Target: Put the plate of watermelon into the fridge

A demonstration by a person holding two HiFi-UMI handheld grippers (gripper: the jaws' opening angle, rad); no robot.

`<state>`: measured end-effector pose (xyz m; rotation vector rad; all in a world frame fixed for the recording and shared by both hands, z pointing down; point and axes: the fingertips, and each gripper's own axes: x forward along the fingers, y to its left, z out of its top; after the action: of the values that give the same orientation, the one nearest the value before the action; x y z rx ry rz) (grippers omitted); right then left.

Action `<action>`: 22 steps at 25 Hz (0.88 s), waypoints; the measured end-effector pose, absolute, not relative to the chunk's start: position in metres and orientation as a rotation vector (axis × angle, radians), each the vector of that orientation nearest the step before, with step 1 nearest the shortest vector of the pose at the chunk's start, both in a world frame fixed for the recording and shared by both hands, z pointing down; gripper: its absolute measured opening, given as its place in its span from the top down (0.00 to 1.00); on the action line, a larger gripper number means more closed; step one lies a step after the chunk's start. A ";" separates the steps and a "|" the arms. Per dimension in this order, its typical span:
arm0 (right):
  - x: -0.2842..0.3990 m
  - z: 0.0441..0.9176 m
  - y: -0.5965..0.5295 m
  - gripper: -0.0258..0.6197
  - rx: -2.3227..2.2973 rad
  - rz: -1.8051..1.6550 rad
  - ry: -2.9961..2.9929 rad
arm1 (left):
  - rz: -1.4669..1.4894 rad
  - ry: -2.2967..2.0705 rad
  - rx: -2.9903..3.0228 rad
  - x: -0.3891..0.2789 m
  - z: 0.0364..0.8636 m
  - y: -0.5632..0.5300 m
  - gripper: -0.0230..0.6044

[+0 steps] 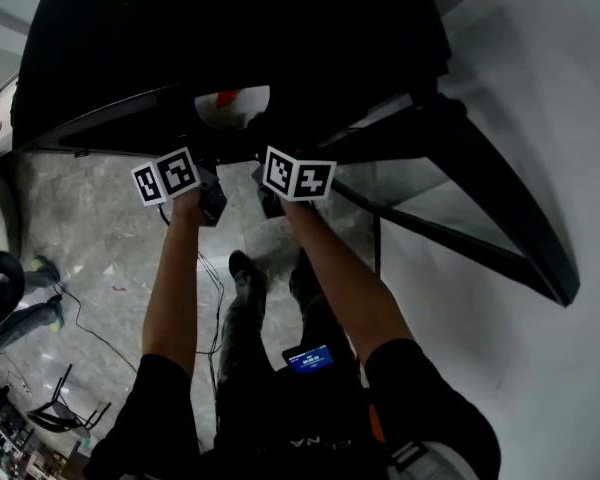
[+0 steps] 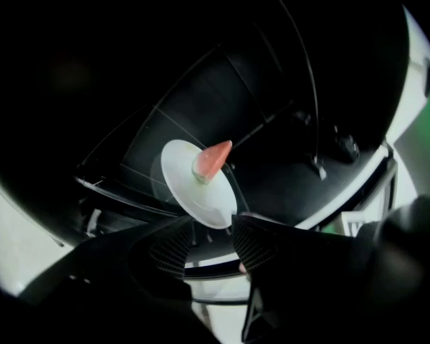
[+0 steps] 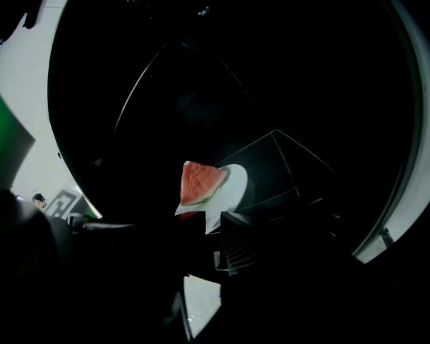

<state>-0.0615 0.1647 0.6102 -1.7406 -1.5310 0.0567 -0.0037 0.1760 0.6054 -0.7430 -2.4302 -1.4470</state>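
A white plate (image 2: 193, 185) with a red watermelon wedge (image 2: 212, 159) lies on a glass shelf (image 2: 129, 160) inside the dark fridge. My left gripper (image 2: 212, 244) is open, its jaws just short of the plate's near rim and holding nothing. In the right gripper view the plate (image 3: 231, 185) and the wedge (image 3: 199, 183) lie right at the jaw tips. My right gripper (image 3: 209, 229) is partly open; the plate's white rim shows in the gap between its jaws, and no pad visibly presses on it. From the head view, part of the plate (image 1: 242, 101) shows beyond both marker cubes.
The fridge interior (image 1: 230, 38) is black and unlit. Its open door (image 1: 480, 198), with glass-fronted racks, swings out at the right. A grey marble floor (image 1: 90, 238) lies below, with cables and another person's shoes (image 1: 42, 268) at the left.
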 end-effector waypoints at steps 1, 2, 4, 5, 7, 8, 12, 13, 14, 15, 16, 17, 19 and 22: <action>-0.063 0.610 0.167 0.85 -1.735 0.058 -1.532 | -1.400 -2.433 -0.737 -0.004 0.607 0.173 0.71; -0.064 0.611 0.168 0.85 -1.734 0.051 -1.533 | -1.340 -2.435 -0.742 -0.003 0.608 0.172 0.71; -0.064 0.611 0.169 0.85 -1.745 0.025 -1.538 | -1.199 -2.429 -0.774 -0.001 0.610 0.172 0.71; -0.063 0.612 0.169 0.85 -1.755 0.008 -1.543 | -1.115 -2.426 -0.806 0.001 0.610 0.173 0.71; -0.062 0.614 0.169 0.85 -1.773 -0.027 -1.554 | -0.920 -2.432 -0.893 0.007 0.606 0.177 0.72; -0.062 0.615 0.169 0.85 -1.780 -0.039 -1.558 | -0.828 -2.435 -0.929 0.010 0.603 0.180 0.72; -0.064 0.616 0.170 0.85 -1.795 -0.061 -1.566 | -0.695 -2.383 -0.953 0.012 0.609 0.188 0.72; -0.063 0.616 0.170 0.85 -1.797 -0.067 -1.567 | -0.684 -2.376 -0.954 0.012 0.611 0.190 0.73; -0.064 0.616 0.171 0.85 -1.800 -0.076 -1.571 | -0.669 -2.373 -0.959 0.012 0.612 0.192 0.74; -0.064 0.617 0.172 0.85 -1.802 -0.088 -1.576 | -0.658 -2.373 -0.964 0.012 0.613 0.193 0.75; -0.065 0.617 0.174 0.85 -1.803 -0.099 -1.583 | -0.653 -2.375 -0.968 0.011 0.613 0.195 0.75; -0.066 0.617 0.175 0.85 -1.802 -0.109 -1.590 | -0.653 -2.377 -0.970 0.010 0.613 0.196 0.75; -0.067 0.616 0.180 0.85 -1.796 -0.128 -1.604 | -0.650 -2.381 -0.964 0.008 0.612 0.201 0.76; -0.068 0.614 0.187 0.85 -1.779 -0.161 -1.625 | -0.644 -2.384 -0.956 0.006 0.609 0.209 0.76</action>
<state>-0.0685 0.1874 0.6138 -1.7793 -1.6251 -0.1609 0.0061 0.2087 0.6094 -0.9560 -2.3839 -0.6438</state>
